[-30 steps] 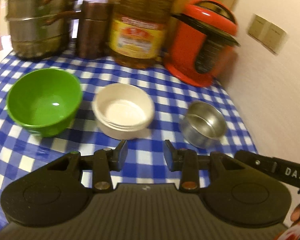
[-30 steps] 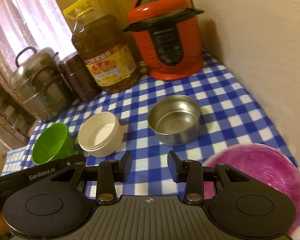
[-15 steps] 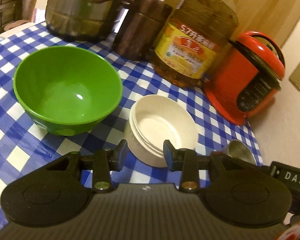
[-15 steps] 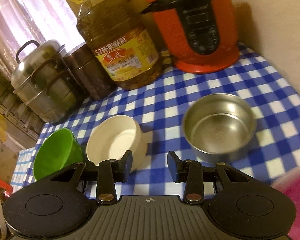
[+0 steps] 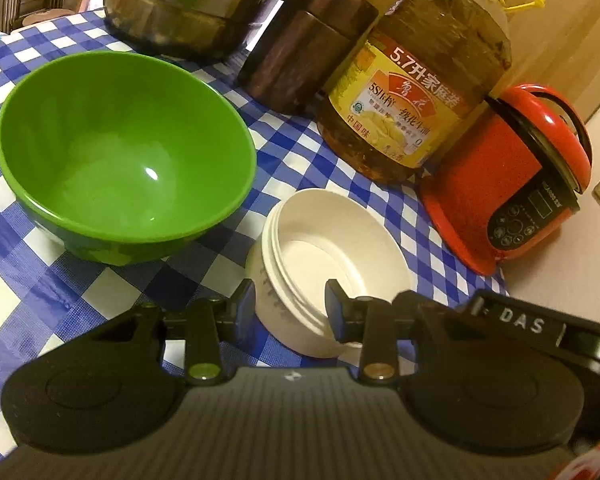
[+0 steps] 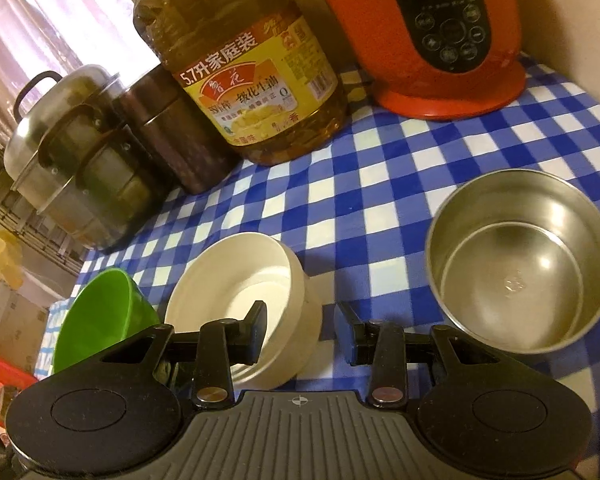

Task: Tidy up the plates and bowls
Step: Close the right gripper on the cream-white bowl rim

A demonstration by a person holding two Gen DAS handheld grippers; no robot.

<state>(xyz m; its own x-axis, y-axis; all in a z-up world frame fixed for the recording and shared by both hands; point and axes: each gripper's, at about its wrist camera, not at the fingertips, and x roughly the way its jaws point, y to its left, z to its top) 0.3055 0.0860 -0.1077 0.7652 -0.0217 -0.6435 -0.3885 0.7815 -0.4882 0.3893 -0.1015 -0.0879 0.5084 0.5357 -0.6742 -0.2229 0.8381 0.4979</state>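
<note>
I am working in a home kitchen. My table wears a blue-and-white checked plastic cloth, and along its back stand a big clear jug of golden cooking oil with a yellow label, a red electric pressure cooker with a black button panel, a tiered stainless-steel steamer pot and a dark brown metal canister. A pale curtain hangs behind.

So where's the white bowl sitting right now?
The white bowl stands on the checked tablecloth, between the green bowl on its left and the steel bowl on its right, in front of the oil bottle.
</note>
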